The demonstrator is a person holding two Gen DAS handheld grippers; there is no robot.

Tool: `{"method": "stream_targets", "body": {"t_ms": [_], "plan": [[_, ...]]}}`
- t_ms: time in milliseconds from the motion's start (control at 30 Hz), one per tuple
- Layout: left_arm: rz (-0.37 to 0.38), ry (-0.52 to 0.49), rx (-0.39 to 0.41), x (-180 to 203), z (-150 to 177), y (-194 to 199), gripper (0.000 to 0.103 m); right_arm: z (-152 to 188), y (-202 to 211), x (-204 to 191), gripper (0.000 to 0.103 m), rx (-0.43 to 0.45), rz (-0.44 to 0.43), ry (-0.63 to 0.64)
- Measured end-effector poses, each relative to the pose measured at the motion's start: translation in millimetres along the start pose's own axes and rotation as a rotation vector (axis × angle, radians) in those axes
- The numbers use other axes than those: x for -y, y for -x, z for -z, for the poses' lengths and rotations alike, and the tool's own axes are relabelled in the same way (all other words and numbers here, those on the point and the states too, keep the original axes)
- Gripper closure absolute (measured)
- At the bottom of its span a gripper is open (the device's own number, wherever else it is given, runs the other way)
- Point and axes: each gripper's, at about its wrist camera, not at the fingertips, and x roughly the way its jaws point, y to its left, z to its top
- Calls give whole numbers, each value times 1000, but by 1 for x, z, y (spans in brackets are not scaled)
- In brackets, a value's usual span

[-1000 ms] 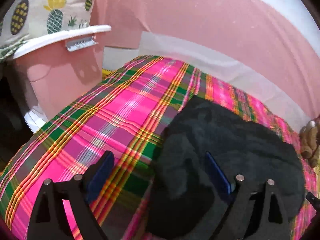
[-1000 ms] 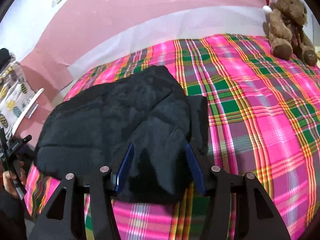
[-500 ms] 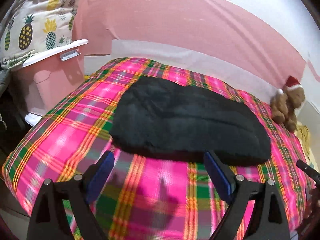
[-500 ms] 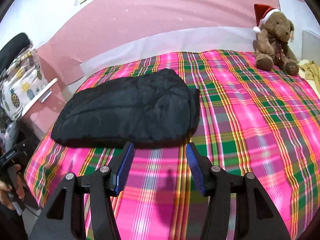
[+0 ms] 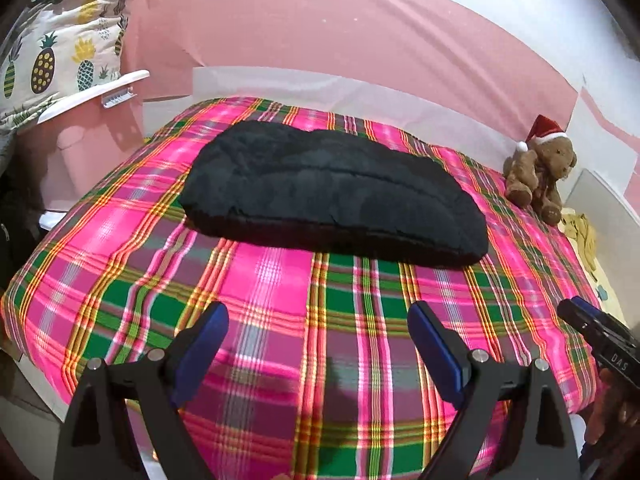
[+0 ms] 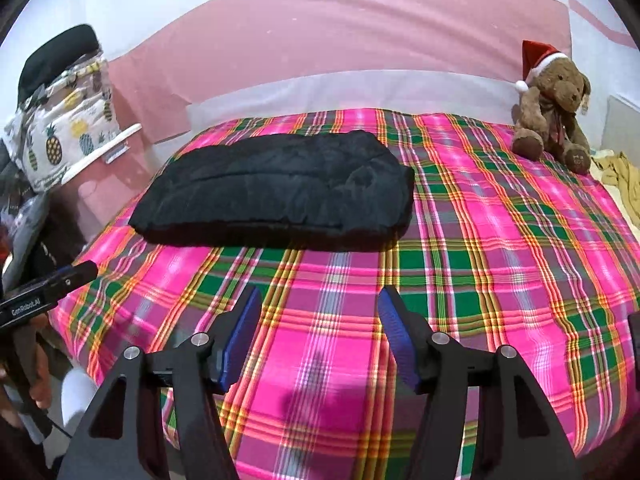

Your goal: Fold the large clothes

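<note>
**Both tongs empty above the near end of the bed, black garment folded farther up**

Left tongs (image 5: 318, 330): spread wide, blue pads facing each other, nothing between them. They hang over the plaid bedspread (image 5: 280, 320) near the foot of the bed, tilted downward. Not touching the cloth.

Right tongs (image 6: 320, 312): also spread, empty; the jaws have just been opening, with only bedspread visible in the gap. Same downward tilt, over the near part of the bed.

Each tool shows at the edge of the other's view, with part of a hand (image 6: 38, 376) holding it.

Black garment (image 5: 332, 196): lies folded into a long, thick bundle across the middle of the bed, well apart from both tongs. Its long side runs across the bed; the surface looks puffy and creased. In the right view its right end shows a layered edge.

Teddy bear (image 6: 554, 108) in a red Santa hat sits at the far right corner of the bed, clear of the garment. Yellowish cloth (image 6: 622, 178) lies beside it at the right edge.

Pineapple-print fabric (image 5: 60, 56) is piled on a white ledge to the left. Pink wall behind the bed.
</note>
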Motion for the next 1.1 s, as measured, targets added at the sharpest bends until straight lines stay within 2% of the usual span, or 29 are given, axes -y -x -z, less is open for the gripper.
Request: {"method": "stream_targets", "body": {"t_ms": [533, 1100], "plan": [[-70, -32, -15, 11, 7, -10, 11, 6, -16, -13, 42, -46, 0, 39], [-87, -32, -39, 9, 10, -17, 11, 8, -23, -19, 42, -72, -11, 59]]}}
